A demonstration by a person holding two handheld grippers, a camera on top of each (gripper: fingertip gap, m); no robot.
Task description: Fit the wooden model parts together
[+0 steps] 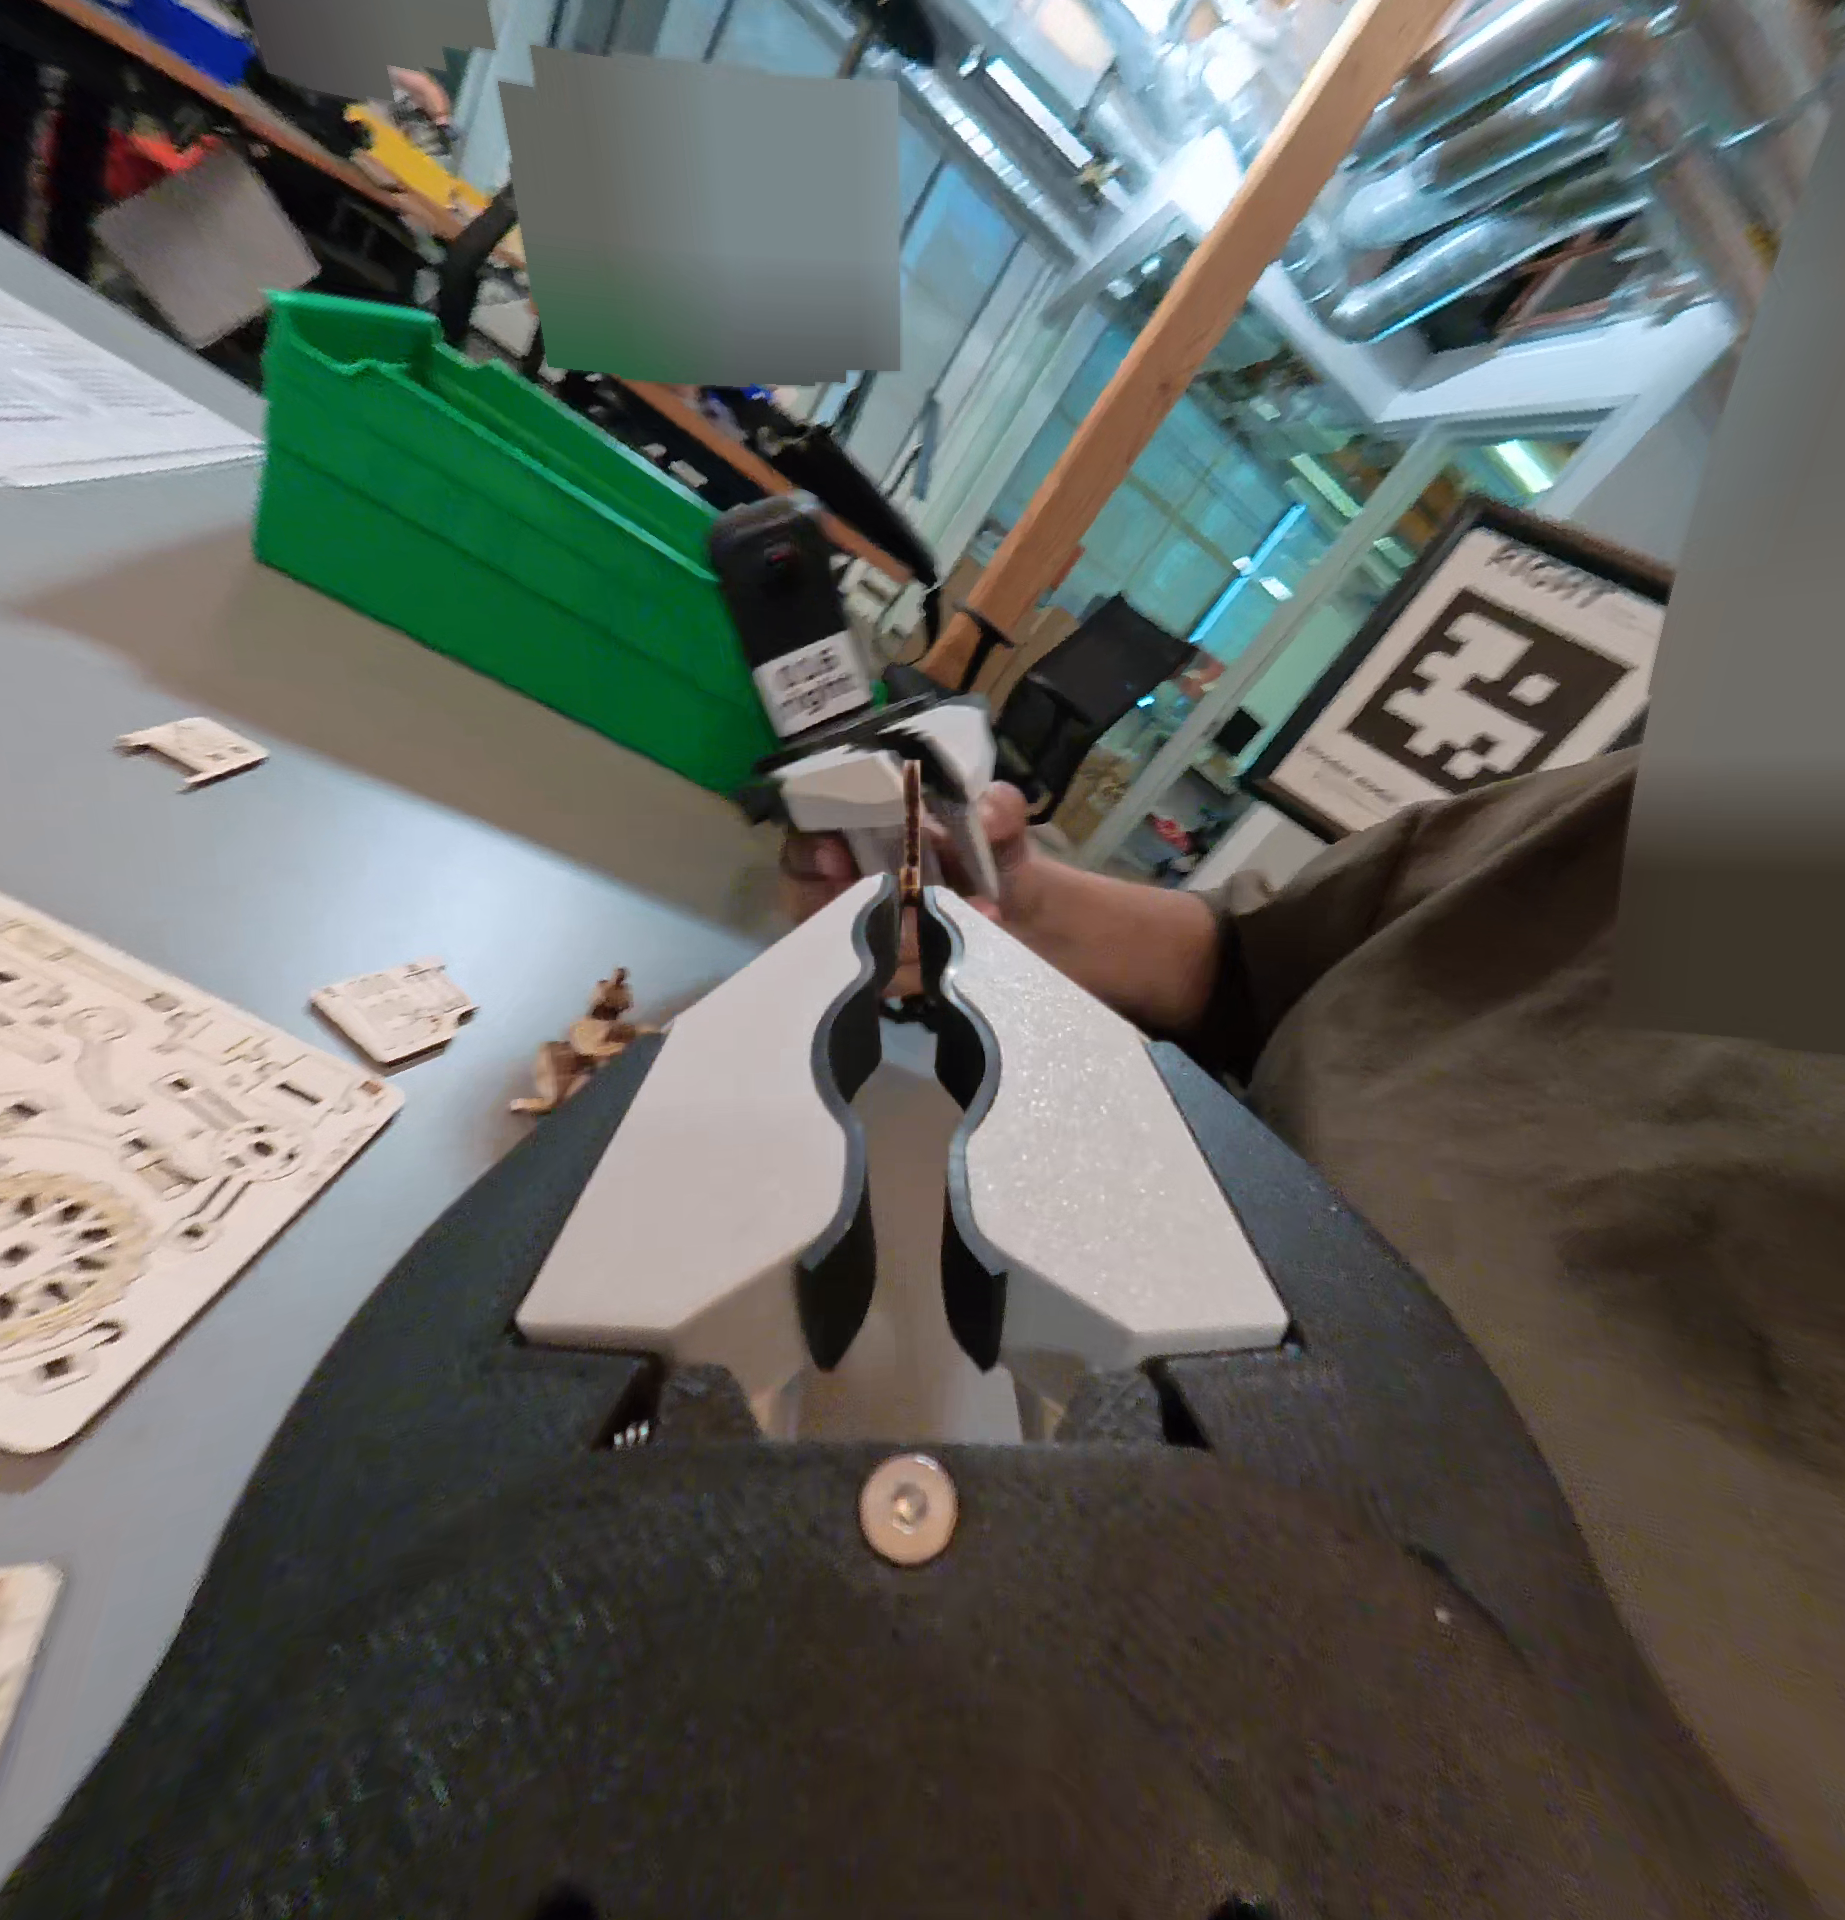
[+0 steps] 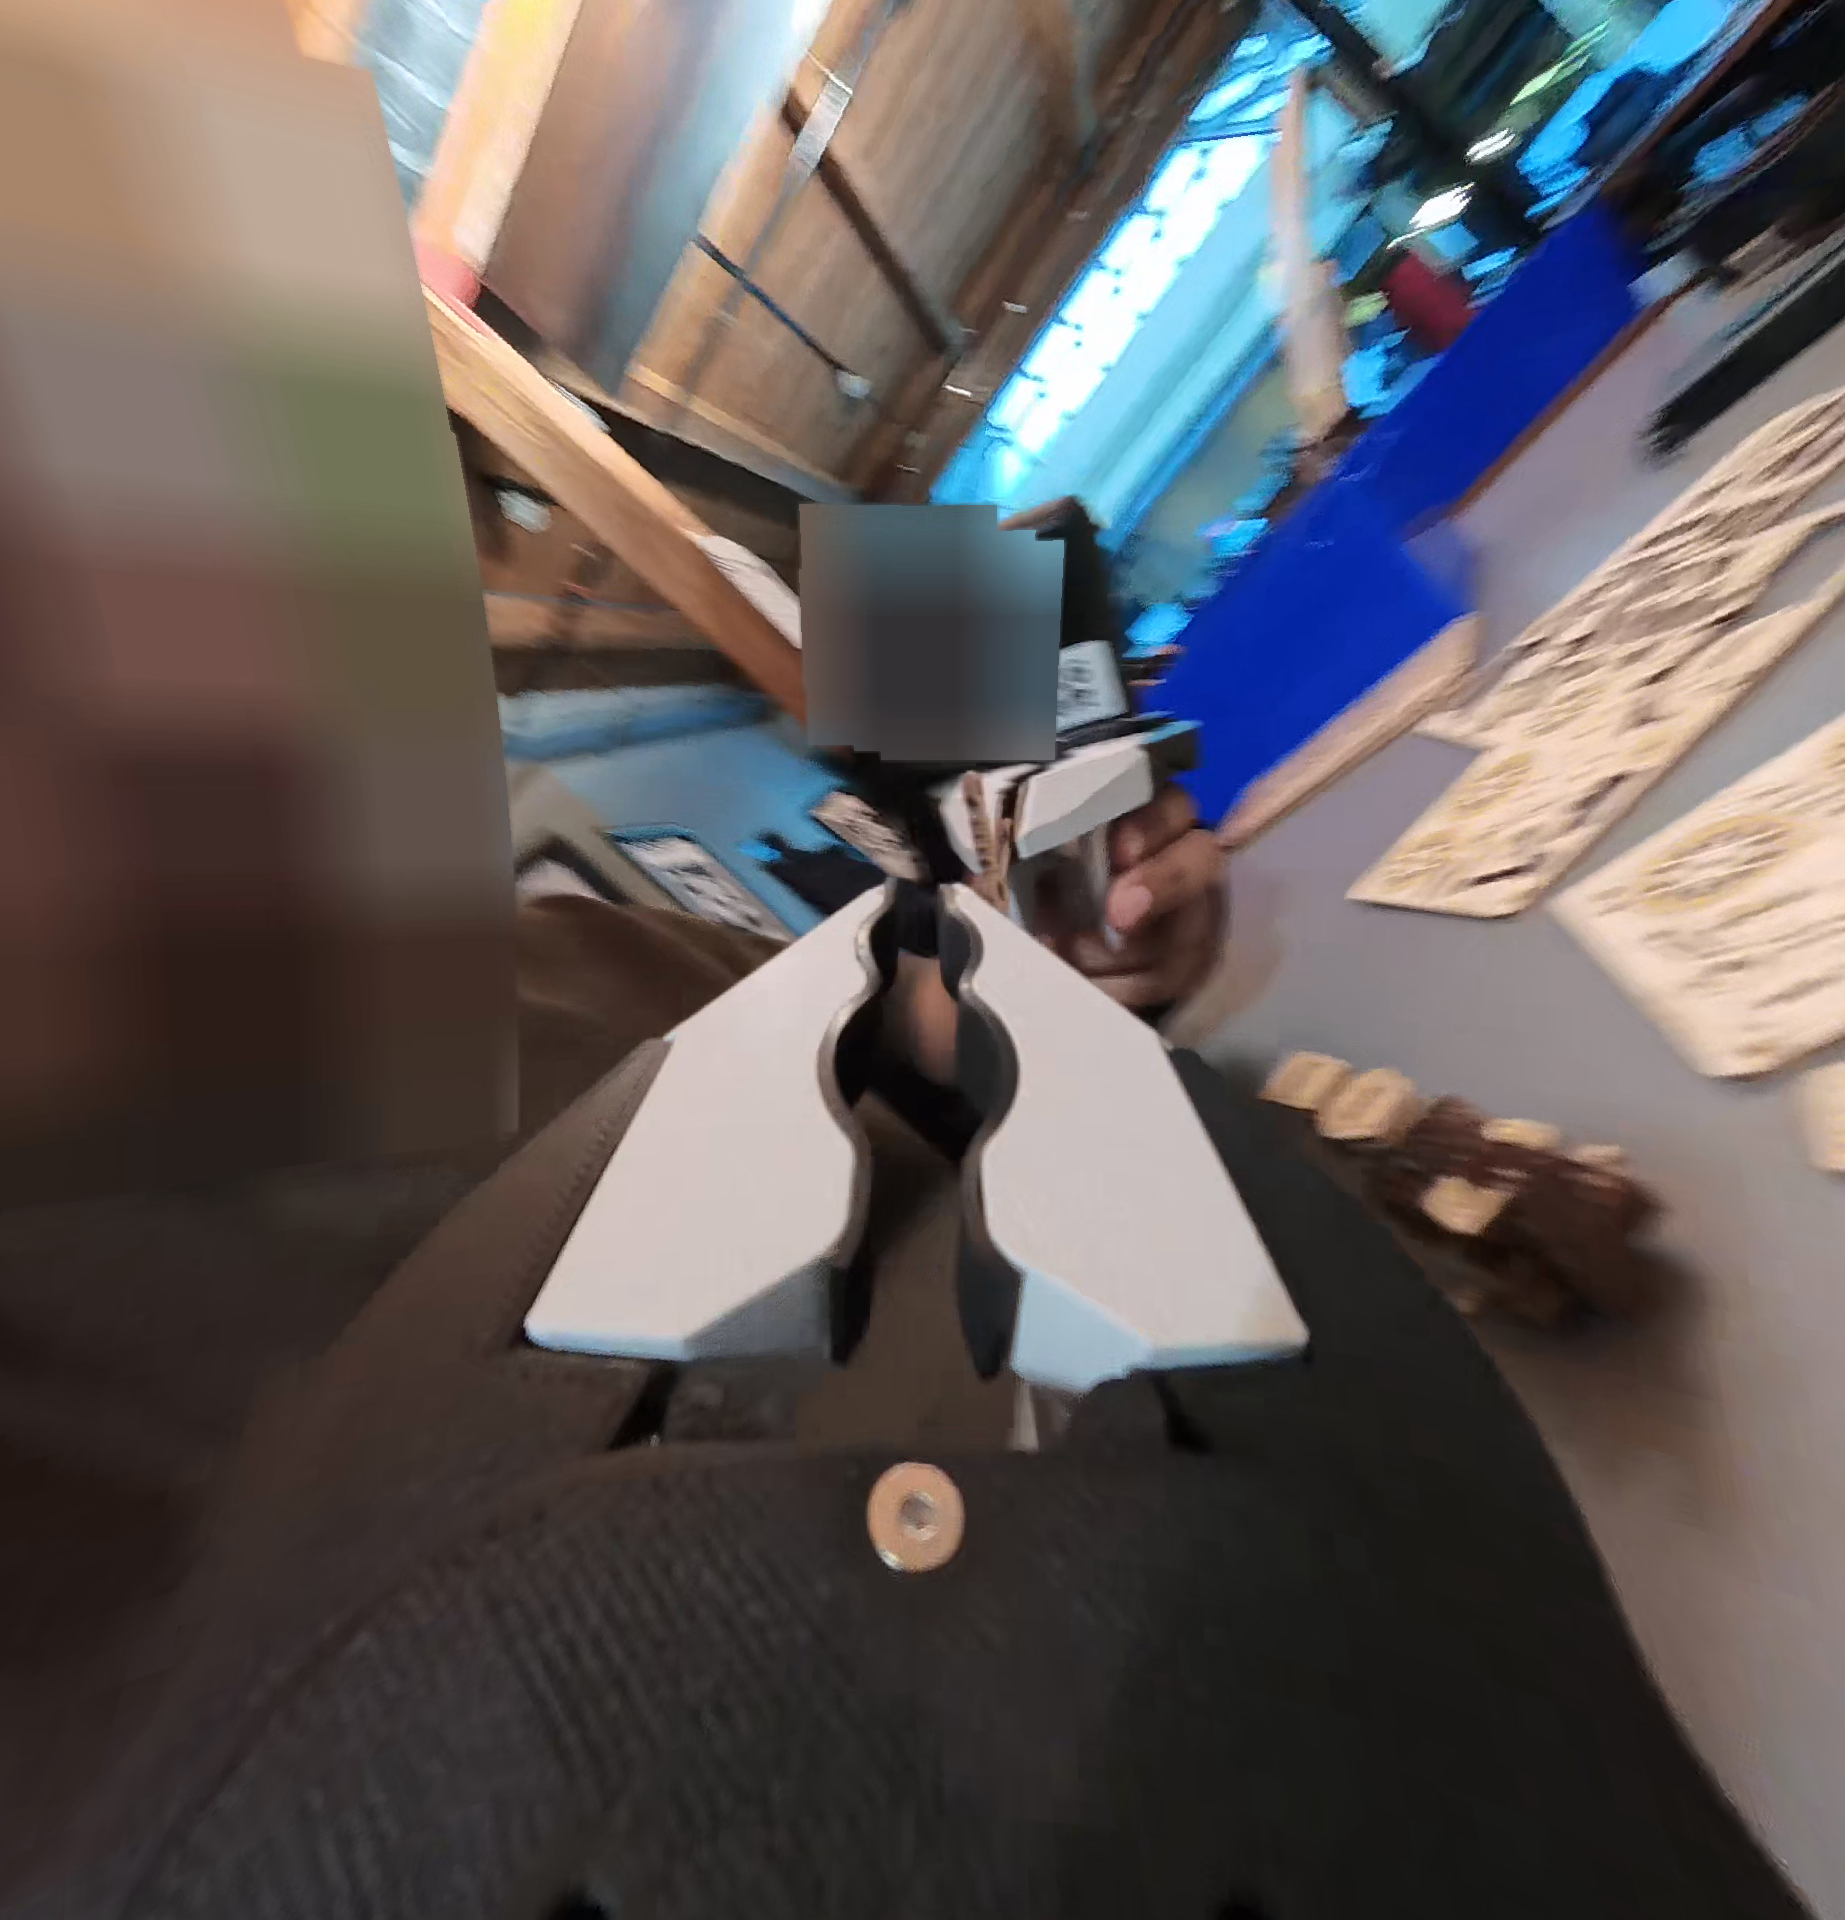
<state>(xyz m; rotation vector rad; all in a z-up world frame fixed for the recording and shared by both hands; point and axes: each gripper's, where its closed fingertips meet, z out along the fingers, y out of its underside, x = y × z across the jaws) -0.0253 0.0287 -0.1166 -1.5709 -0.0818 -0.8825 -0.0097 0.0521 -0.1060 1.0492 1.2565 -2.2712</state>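
Note:
My left gripper [image 1: 905, 891] is shut on a thin wooden part [image 1: 911, 842], seen edge-on and standing up from its tips. My right gripper [image 1: 905, 790] faces it closely in the left wrist view, held by a hand, and the same part reaches up between its fingers. In the right wrist view my right gripper [image 2: 916, 902] has its jaws drawn almost together, with a blurred dark shape at the tips. The left gripper [image 2: 1001, 831] sits just beyond it, holding the wooden part [image 2: 991, 847]. Both grippers are raised above the grey table [image 1: 378, 831].
A green bin [image 1: 482, 540] stands at the back. Laser-cut wooden sheets [image 1: 118, 1164] lie on the left, with small loose panels [image 1: 393, 1008] and a scrap heap [image 1: 585, 1039]. The right wrist view shows a blue bin [image 2: 1365, 582], more sheets [image 2: 1676, 831] and a scrap heap [image 2: 1469, 1195]. A sleeve [image 1: 1417, 1039] is at the right.

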